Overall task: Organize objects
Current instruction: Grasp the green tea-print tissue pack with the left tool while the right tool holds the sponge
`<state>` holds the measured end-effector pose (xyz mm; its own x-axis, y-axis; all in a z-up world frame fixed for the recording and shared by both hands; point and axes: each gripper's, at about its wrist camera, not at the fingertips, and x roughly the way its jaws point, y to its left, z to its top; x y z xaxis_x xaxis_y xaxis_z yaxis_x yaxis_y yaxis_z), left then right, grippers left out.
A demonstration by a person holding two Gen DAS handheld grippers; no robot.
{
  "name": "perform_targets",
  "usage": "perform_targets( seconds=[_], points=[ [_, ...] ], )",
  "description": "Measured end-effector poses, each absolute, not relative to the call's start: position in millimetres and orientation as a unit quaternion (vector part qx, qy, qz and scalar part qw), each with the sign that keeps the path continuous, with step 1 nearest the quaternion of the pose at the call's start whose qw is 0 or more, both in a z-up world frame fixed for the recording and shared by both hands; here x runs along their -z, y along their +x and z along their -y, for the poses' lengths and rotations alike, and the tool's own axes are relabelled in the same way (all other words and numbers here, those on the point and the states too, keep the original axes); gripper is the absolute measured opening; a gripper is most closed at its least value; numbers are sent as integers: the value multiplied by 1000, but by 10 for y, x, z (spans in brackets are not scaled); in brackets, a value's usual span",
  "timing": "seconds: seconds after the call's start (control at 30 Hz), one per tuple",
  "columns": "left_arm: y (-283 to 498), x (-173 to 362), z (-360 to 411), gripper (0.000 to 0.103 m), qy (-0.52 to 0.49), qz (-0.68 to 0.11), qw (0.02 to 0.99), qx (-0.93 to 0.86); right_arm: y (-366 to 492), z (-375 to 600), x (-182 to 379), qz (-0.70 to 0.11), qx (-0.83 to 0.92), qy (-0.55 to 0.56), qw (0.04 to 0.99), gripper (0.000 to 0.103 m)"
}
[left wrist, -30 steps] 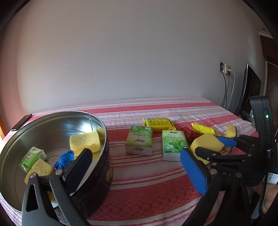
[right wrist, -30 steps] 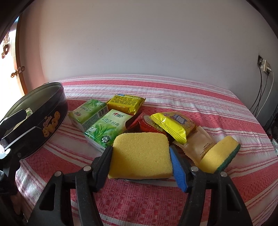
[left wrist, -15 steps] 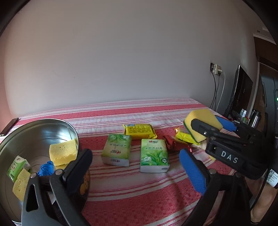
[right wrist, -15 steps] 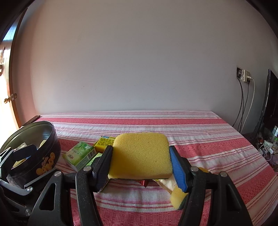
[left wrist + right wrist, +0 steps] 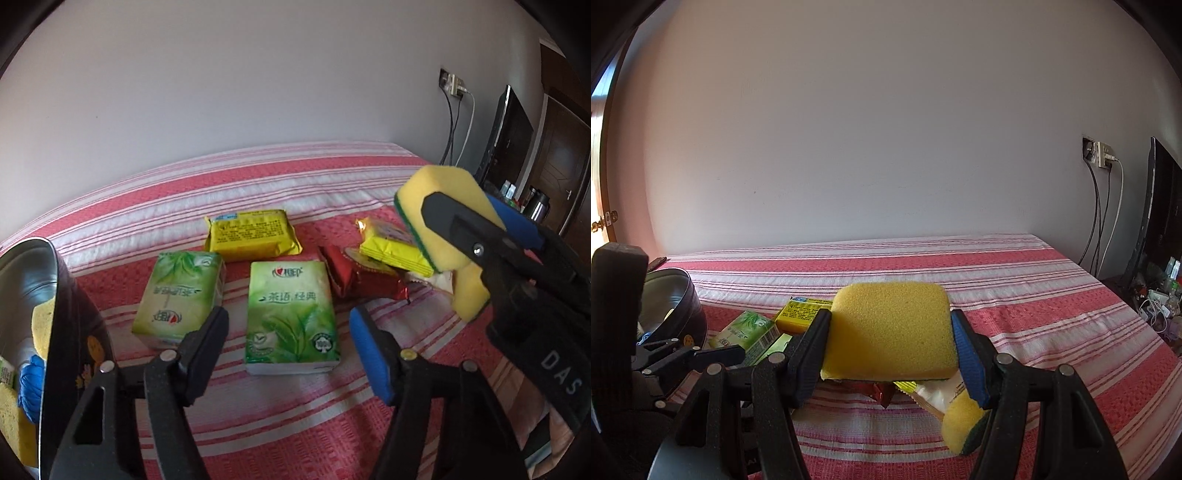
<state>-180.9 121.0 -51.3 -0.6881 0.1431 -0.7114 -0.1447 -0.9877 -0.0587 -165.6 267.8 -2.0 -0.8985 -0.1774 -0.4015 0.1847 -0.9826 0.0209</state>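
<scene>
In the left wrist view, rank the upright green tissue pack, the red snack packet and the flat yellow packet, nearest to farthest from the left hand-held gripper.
1. Upright green tissue pack: directly ahead of the left hand-held gripper, between its open fingers.
2. Red snack packet: behind it, to the right.
3. Flat yellow packet: farthest back, toward the wall.

Right gripper (image 5: pixel 890 350) jaws clamp yellow sponge (image 5: pixel 890 334), seemingly above striped cloth (image 5: pixel 1034 295).

Plain white wall (image 5: pixel 886 129) behind red-striped bedspread (image 5: pixel 1015 280); wall socket (image 5: pixel 1099 153), dangling cables and dark screen (image 5: pixel 1161 206) right of bedspread.
</scene>
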Motion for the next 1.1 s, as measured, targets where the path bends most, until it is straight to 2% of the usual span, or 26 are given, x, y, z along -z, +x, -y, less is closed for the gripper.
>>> perform_targets(
  seconds=[0.07, 0.13, 0.17, 1.1],
  points=[
    [-1852, 568, -1264, 67, -404, -12, 78, -911, -1673, -2681, 29, -9, 974, 209, 93, 66],
    [-1869, 584, -1286, 60, -411, -11, 73, -909, -1682, -2683, 30, -9, 973, 210, 92, 66],
    [-1867, 584, -1273, 53, -410, -7, 70, -909, -1679, -2677, 35, -9, 973, 211, 92, 66],
    [-1584, 316, -1100, 52, -302, 8, 39, -952, -1656, -2666, 19, -16, 975, 203, 83, 66]
  ],
)
